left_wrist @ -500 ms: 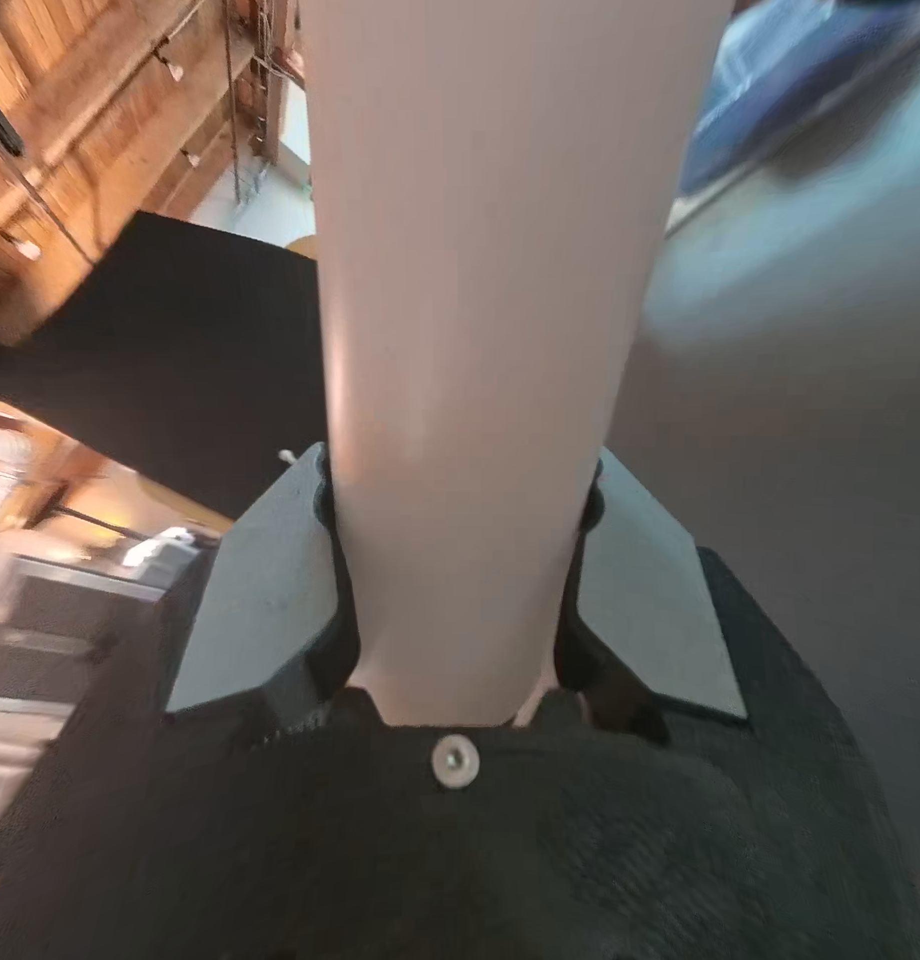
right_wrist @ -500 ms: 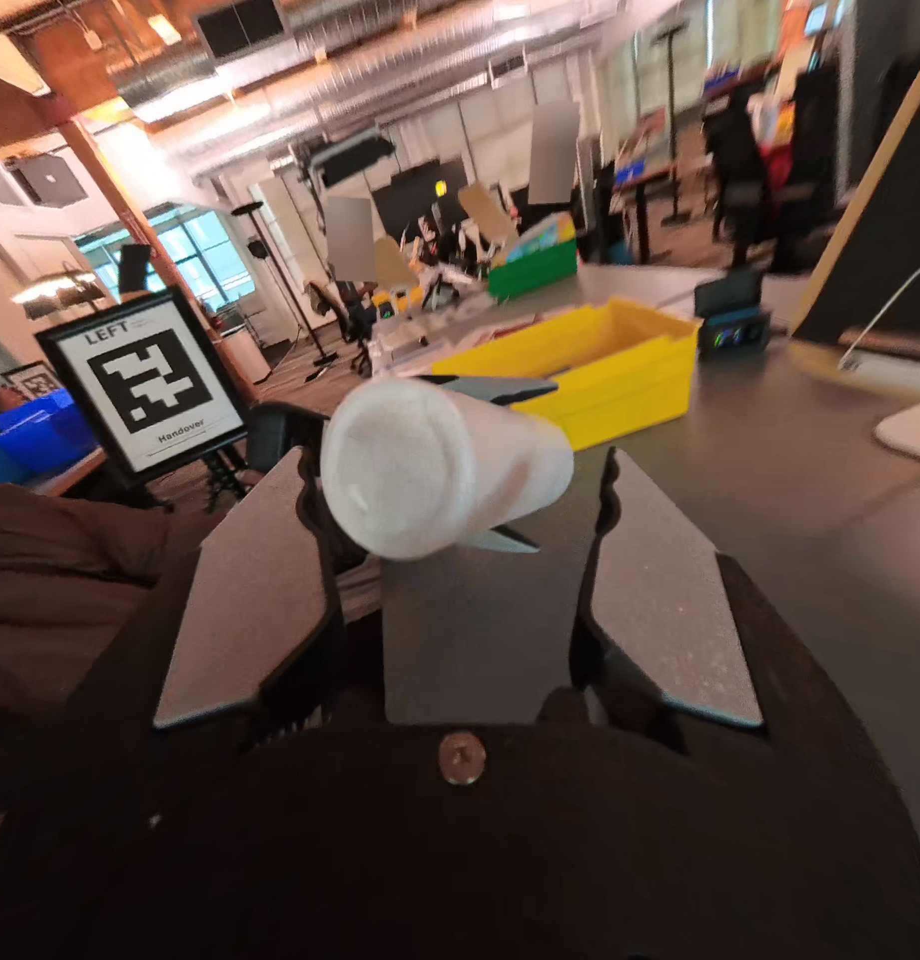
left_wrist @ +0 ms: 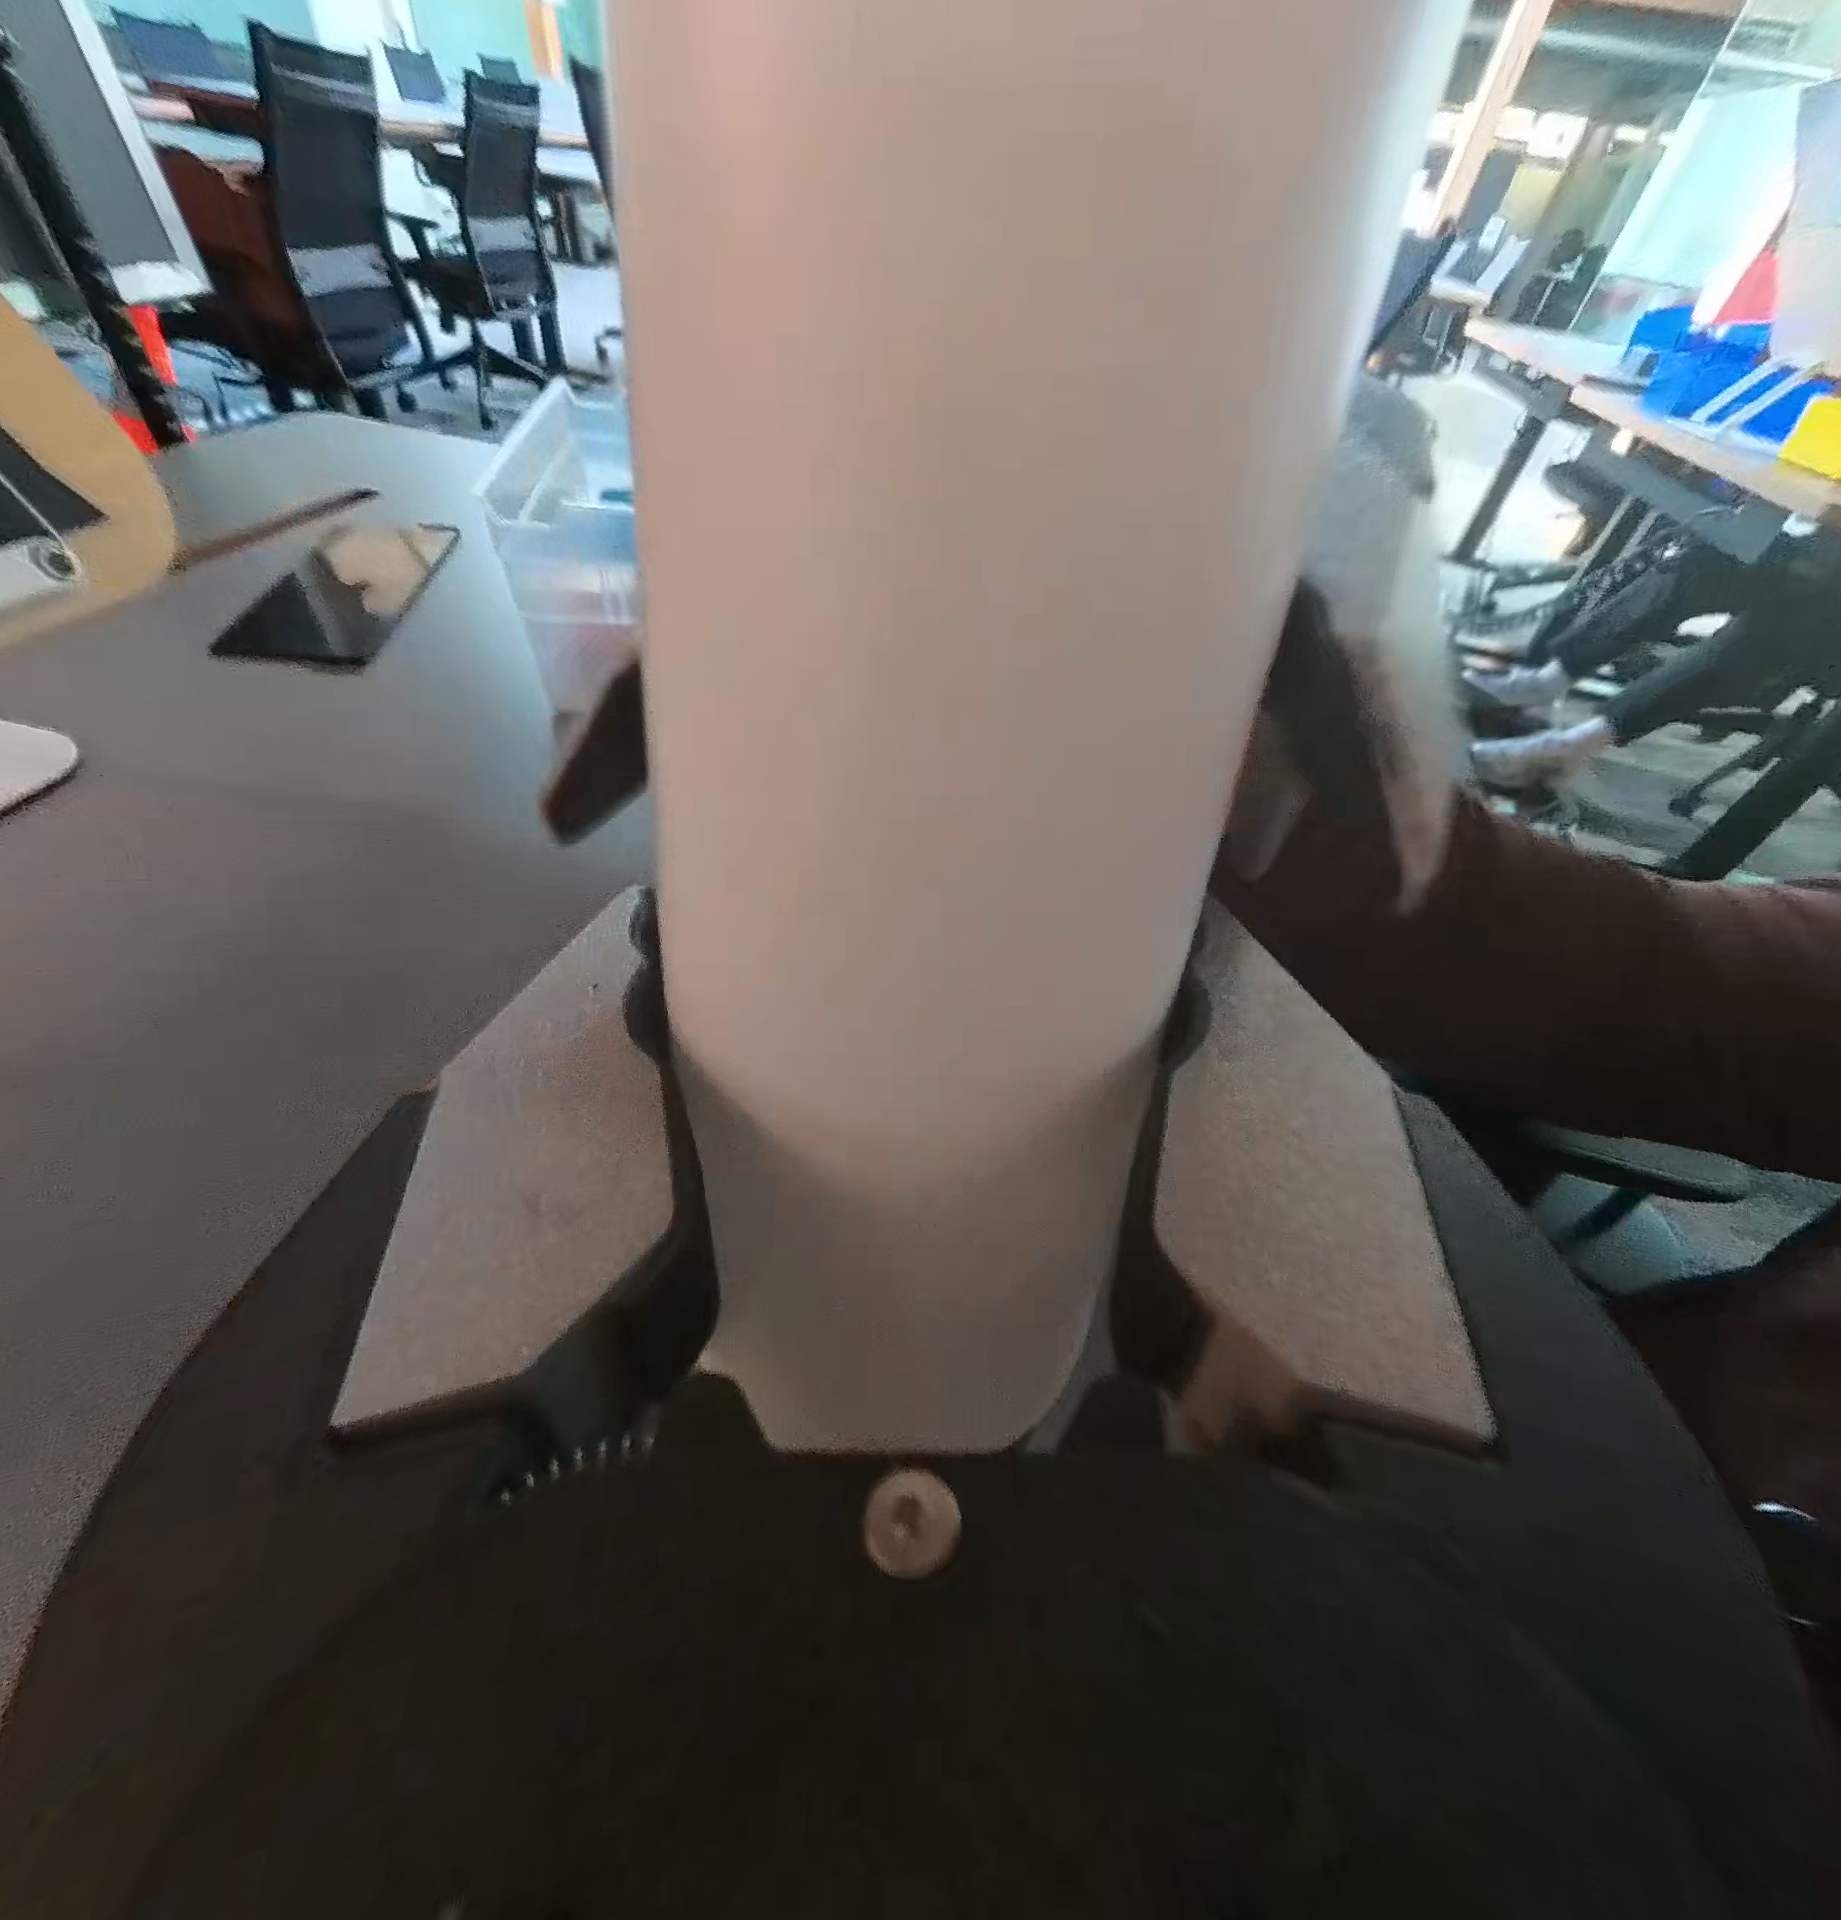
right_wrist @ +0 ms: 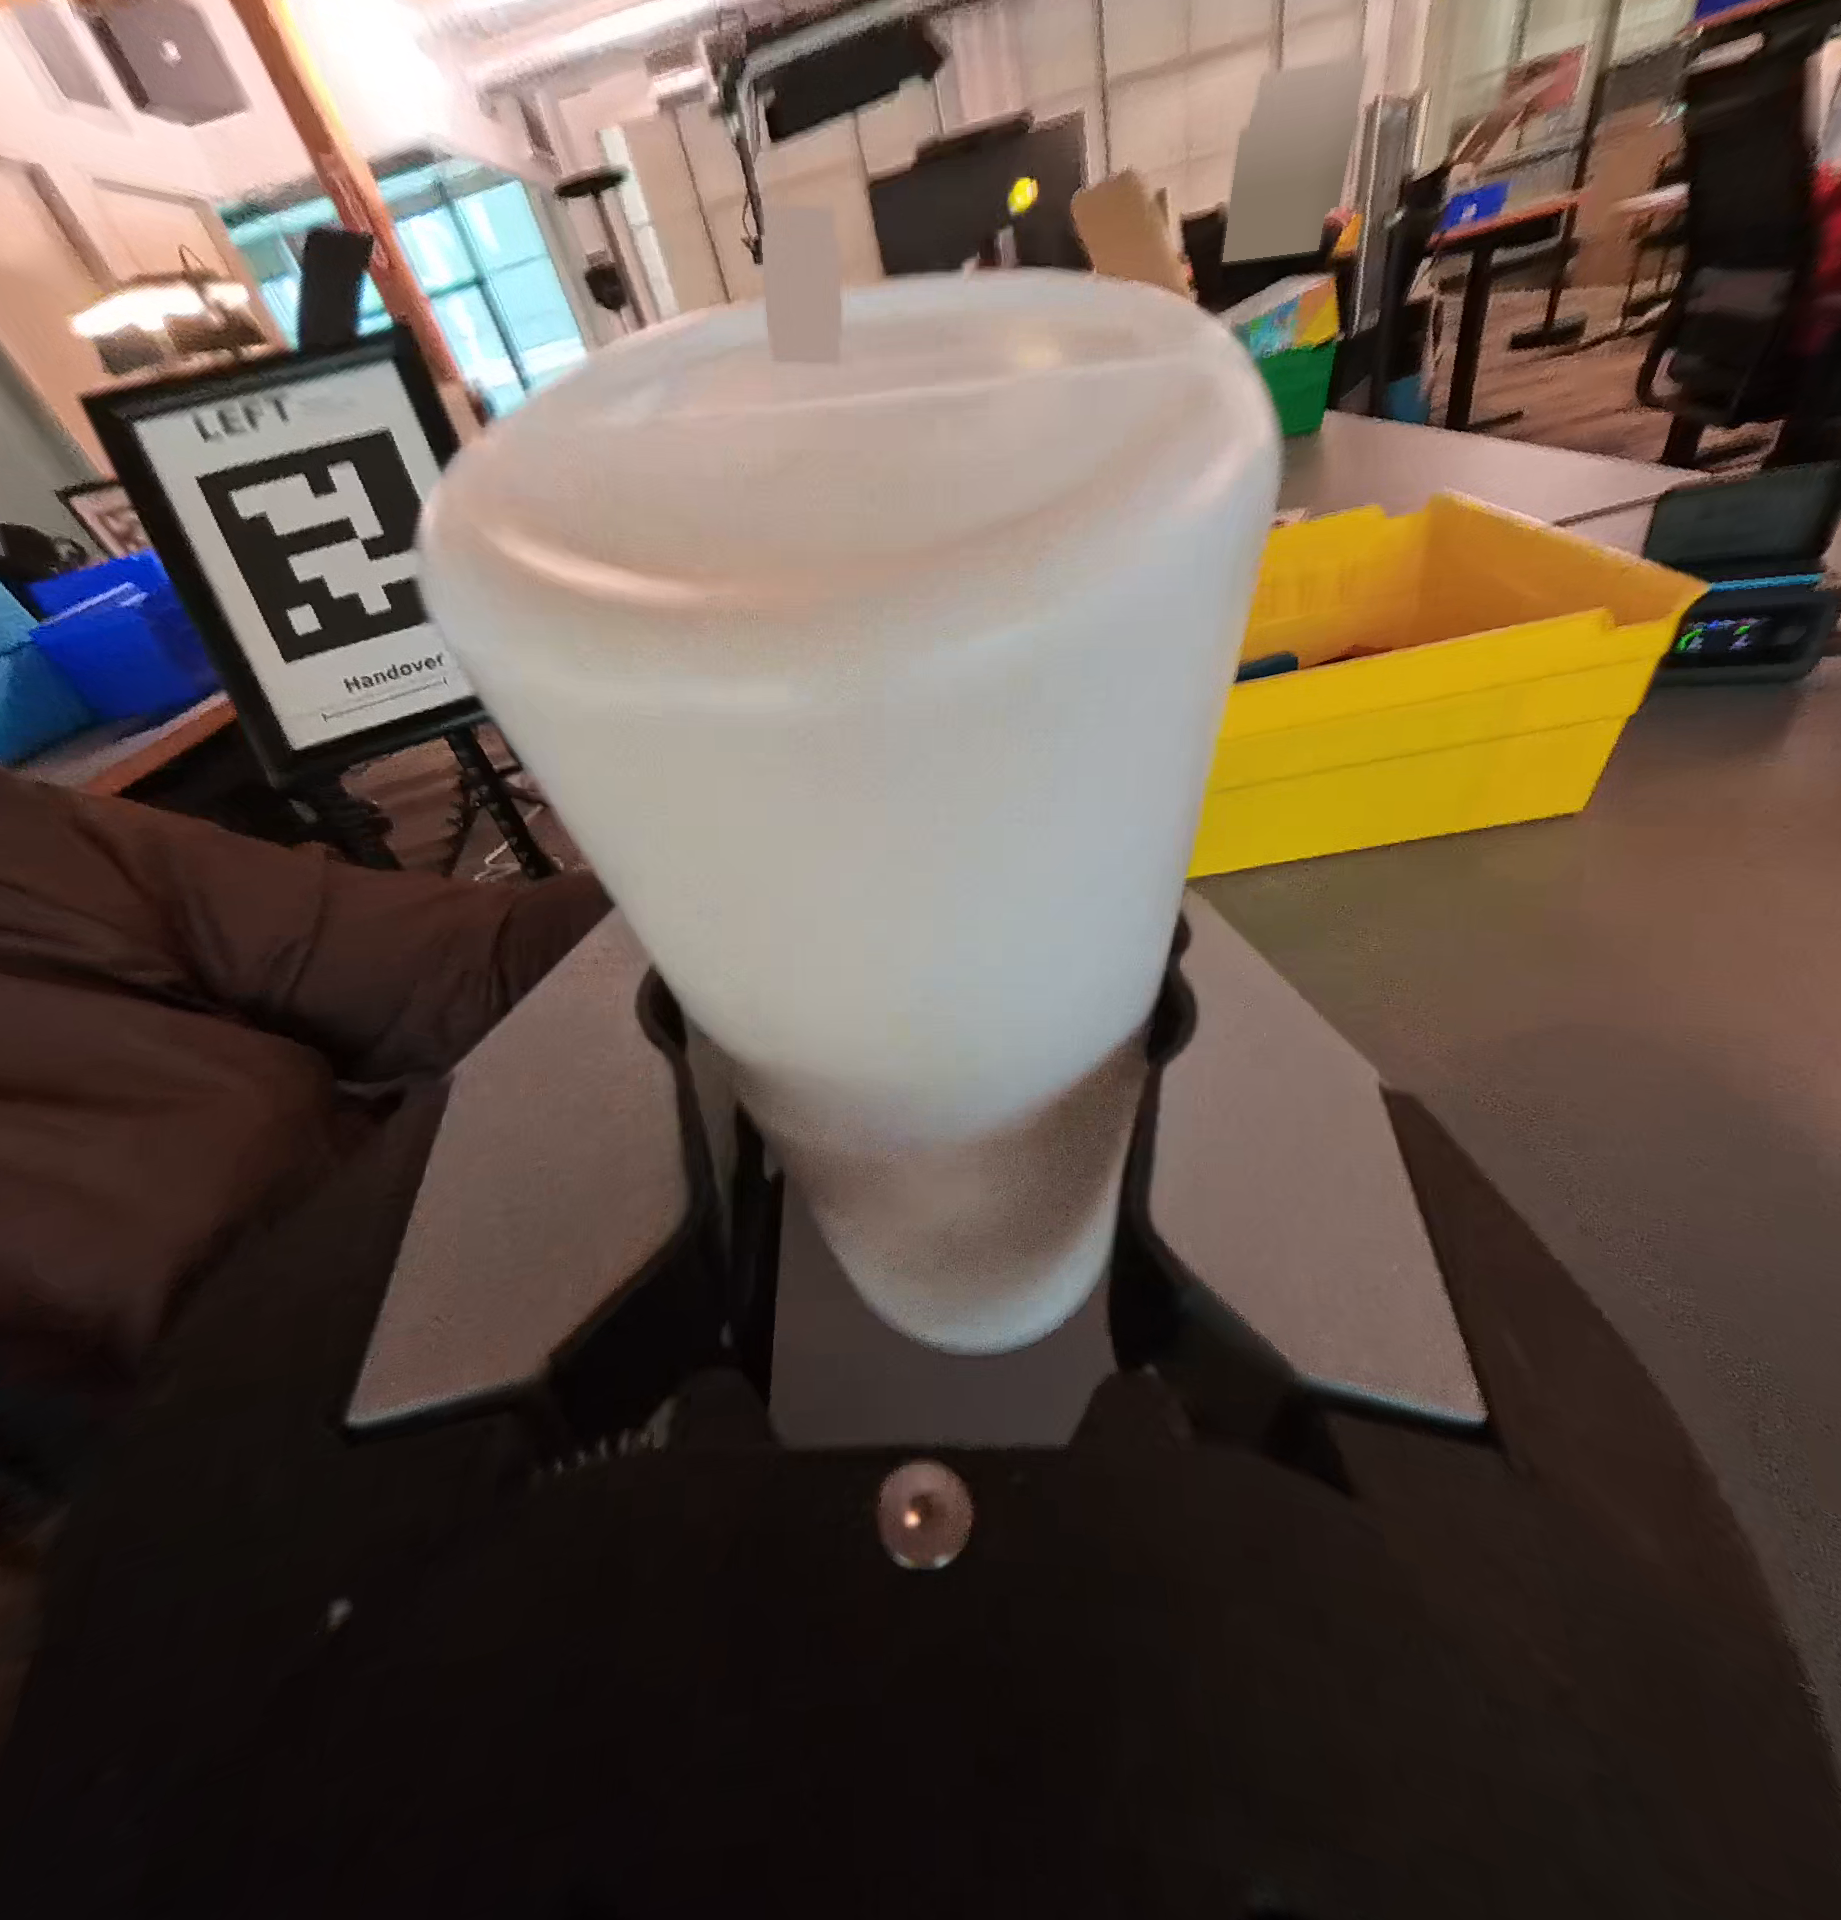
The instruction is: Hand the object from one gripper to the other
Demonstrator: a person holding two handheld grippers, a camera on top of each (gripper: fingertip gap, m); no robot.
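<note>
So the white cup (right_wrist: pixel 854 727) is sitting between both grippers at once right now. Our left gripper (left_wrist: pixel 911 997) is pinching its narrow end, both pads hard against the wall. In the right wrist view the cup's other end sits in the right gripper (right_wrist: pixel 916 1023), whose pads look to be touching its sides, but it's blurry, so we can't tell if that grip is actually closed tight.

If it were us, we'd get the right gripper squeezing firmly before the left lets go, and we'd keep both lined up along the cup's axis. It looks thin and smooth, so it could slip or crush if we overdo it.

Below is a grey desk (right_wrist: pixel 1581 997) with a yellow bin (right_wrist: pixel 1415 727) on it, and a framed marker sign (right_wrist: pixel 292 561) off to the side. Office chairs (left_wrist: pixel 344 260) and other desks fill the room behind. A brown sleeve (left_wrist: pixel 1622 1029) shows too.
</note>
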